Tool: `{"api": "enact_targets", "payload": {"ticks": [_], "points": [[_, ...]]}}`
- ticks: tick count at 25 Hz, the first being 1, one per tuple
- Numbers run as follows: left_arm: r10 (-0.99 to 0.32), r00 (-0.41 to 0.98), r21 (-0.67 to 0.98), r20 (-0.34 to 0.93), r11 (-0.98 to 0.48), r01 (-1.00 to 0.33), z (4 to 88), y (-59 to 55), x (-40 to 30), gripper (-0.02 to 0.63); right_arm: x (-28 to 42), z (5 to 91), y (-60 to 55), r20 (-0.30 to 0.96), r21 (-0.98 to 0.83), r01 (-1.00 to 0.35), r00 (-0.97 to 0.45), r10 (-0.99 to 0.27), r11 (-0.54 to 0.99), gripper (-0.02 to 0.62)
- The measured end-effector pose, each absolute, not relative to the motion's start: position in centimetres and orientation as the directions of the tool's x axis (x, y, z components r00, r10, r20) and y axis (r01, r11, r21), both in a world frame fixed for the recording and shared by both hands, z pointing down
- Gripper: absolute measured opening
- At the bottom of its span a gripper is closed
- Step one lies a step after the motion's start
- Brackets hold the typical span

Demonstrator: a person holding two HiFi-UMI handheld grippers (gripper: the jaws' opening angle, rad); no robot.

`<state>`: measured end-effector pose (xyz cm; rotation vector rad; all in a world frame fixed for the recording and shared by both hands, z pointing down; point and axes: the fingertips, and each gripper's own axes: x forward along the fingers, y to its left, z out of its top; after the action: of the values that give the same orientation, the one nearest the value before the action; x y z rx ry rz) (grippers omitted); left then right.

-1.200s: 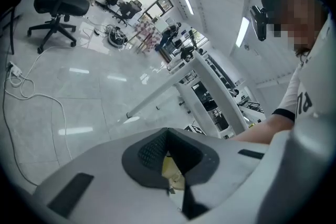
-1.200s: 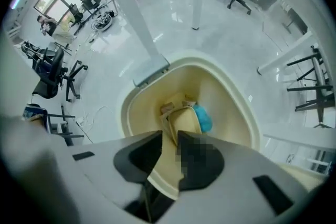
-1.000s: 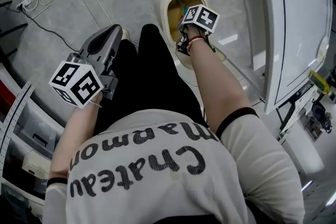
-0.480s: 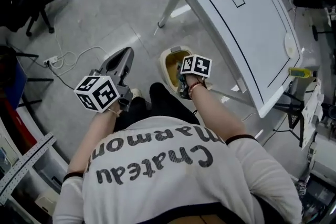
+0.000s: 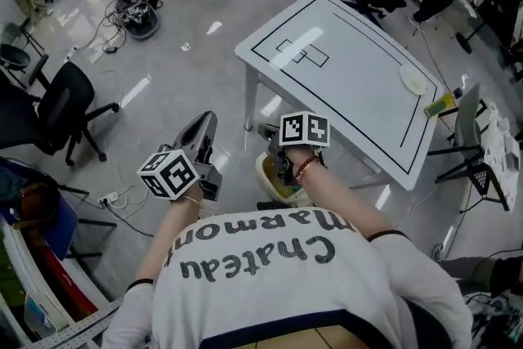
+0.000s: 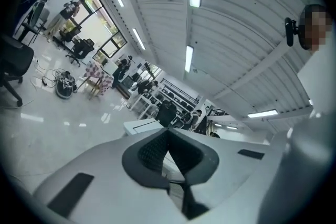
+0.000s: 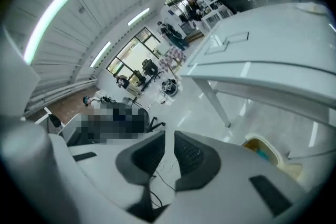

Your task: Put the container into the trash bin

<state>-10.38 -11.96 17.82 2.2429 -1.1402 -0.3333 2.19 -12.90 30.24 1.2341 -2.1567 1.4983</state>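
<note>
Beside the white table [image 5: 351,69] stands the trash bin [image 5: 268,177].

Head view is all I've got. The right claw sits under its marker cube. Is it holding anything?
Observer: No. The right claw is empty and open just a slit.
Operator: Left claw?
Observer: The left claw is shut, tips touching, nothing in it.
Operator: Bin contents? The arm covers it here.
Observer: The bin has something teal lying inside. I can't tell what it is.
</note>
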Motion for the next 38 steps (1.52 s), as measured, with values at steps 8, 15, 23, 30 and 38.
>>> {"api": "enact_targets", "payload": {"ticks": [8, 15, 23, 30, 38], "points": [[-0.662, 0.725, 0.526, -0.188, -0.692, -0.494, 7.2, -11.4, -8.2, 0.023, 2.2, 15.5, -15.8, 0.367, -0.559, -0.736, -0.632, -0.682, 0.382, 0.067], [-0.676, 0.695, 0.435, -0.243, -0.717, -0.545, 2.1, -10.4, -10.0, 0.023, 1.9, 5.2, -13.7, 0.184, -0.223, -0.756, -0.652, -0.736, 0.615, 0.061], [-0.717, 0.660, 0.418, -0.226, -0.683, -0.599, 4.4, -9.9, -9.0, 0.023, 3.9, 6.5, -13.4, 0.197, -0.182, -0.811, -0.584, -0.788, 0.556, 0.061], [-0.717, 0.677, 0.457, -0.167, -0.664, -0.591, 7.0, -10.1, -7.7, 0.023, 5.9, 8.6, -13.4, 0.224, -0.303, -0.820, -0.556, -0.800, 0.485, 0.061], [-0.707, 0.687, 0.453, -0.170, -0.675, -0.582, 7.5, -9.6, -7.0, 0.023, 6.2, 9.0, -12.9, 0.234, -0.273, -0.831, -0.547, -0.804, 0.486, 0.061]]}}
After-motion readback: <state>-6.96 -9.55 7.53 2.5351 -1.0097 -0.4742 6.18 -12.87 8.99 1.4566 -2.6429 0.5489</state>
